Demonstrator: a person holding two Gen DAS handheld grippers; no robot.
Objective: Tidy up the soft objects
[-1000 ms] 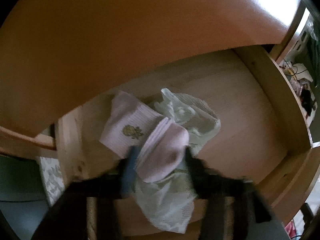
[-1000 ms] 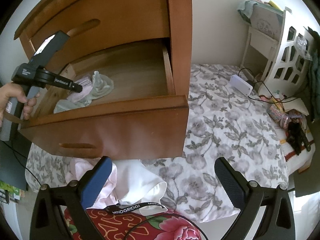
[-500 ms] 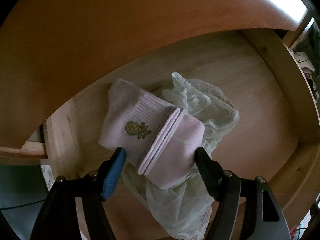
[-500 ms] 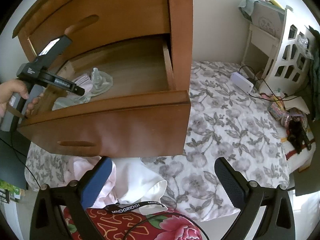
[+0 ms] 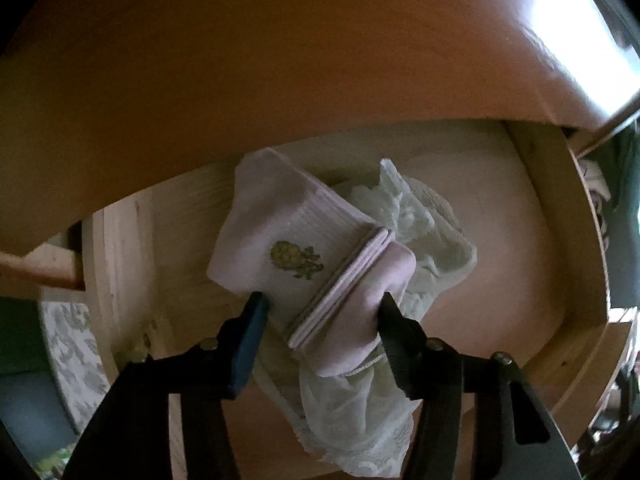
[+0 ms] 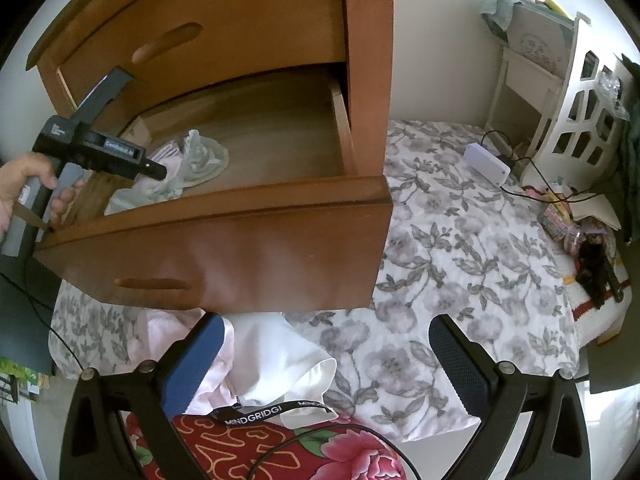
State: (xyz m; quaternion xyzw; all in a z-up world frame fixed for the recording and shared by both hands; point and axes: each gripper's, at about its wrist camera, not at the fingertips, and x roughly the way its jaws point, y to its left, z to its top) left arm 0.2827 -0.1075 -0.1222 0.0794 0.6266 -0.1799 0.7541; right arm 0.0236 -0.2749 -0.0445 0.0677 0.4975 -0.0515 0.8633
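Sitting in drawer: folded pink socks [image 5: 320,264], pineapple motif on top, near left end of the open drawer [image 5: 560,216]
Under socks: pale green lace garment [image 5: 420,240], spreads out right of and below the socks, flat on drawer floor
Left gripper [image 5: 322,312]: pointing down into drawer, jaws just been closing, socks between them; both pads touching the sock bundle at its near end, so clenched on the socks
Left fingers [image 5: 250,340]: blue pad on the pineapple side, black one against the rolled end
Left hand [image 6: 24,188]: seen from right wrist view, wrapped on the grey handle just outside drawer's left end
Right gripper [image 6: 324,344]: jaws spread wide, nothing between pads, above the bed
Below right gripper: white garment [image 6: 280,360] and pink cloth [image 6: 160,332] bunched on floral bedsheet [image 6: 460,260], beside the drawer front
Red floral fabric [image 6: 280,452]: at bottom edge, black lanyard [image 6: 264,412] lying across it
Far right: white cut-out furniture piece [image 6: 580,120], white box [image 6: 486,162] with cable on sheet
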